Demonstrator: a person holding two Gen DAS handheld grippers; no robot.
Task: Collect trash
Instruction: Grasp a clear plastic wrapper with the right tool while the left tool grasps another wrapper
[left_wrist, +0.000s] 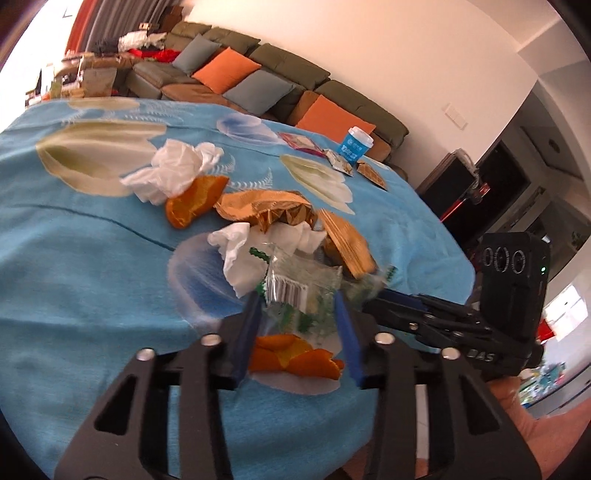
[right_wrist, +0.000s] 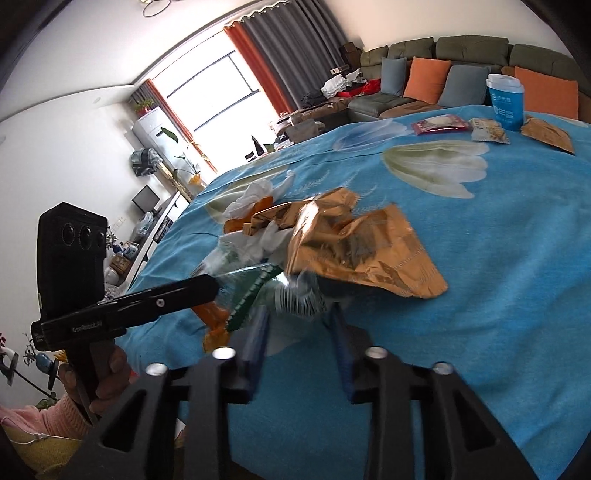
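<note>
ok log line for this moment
left gripper: around clear wrapper | right gripper: open, at same wrapper | pile on blue tablecloth

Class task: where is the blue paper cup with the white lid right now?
The blue paper cup with the white lid stands at the table's far edge, top right in the right wrist view, beside the flat snack packets before the sofa.

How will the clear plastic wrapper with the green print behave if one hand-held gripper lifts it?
The clear plastic wrapper looks thin and crumpled, so it is probably very light and floppy and would sag from the pinch. Its glossy film may slip between the fingers. It overlaps the white tissue, so it might drag that along.
</note>
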